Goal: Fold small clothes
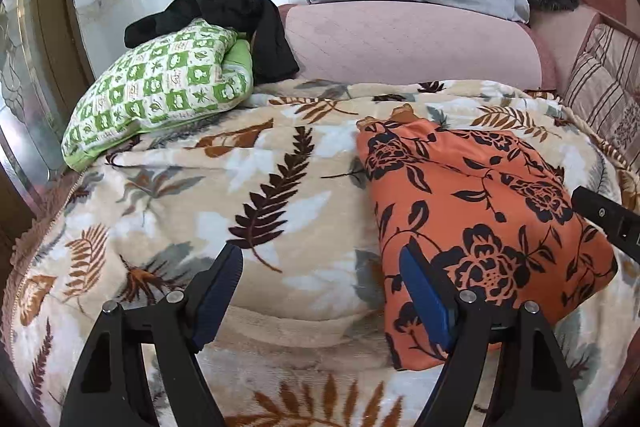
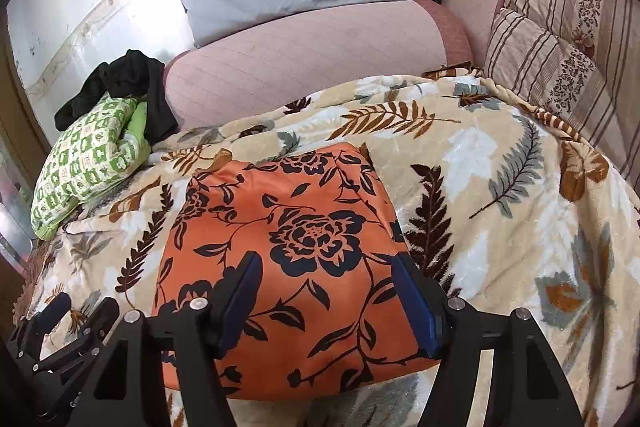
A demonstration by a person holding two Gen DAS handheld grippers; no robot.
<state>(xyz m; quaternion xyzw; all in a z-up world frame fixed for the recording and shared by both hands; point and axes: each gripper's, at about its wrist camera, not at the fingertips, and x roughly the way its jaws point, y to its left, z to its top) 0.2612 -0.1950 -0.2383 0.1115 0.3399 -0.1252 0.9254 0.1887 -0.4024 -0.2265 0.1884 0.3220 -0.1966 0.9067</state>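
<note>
The left gripper (image 1: 320,291) is held wide open over the cream leaf-patterned fleece blanket (image 1: 280,187), nothing gripped; its right finger is seen at the edge of the folded orange garment with black flowers (image 1: 480,219). The right gripper (image 2: 326,297) is likewise spread wide above that garment (image 2: 288,227), nothing clasped. Farther back, a green-and-white checked pillow (image 1: 160,87) is topped by a crumpled black cloth (image 1: 240,15).
</note>
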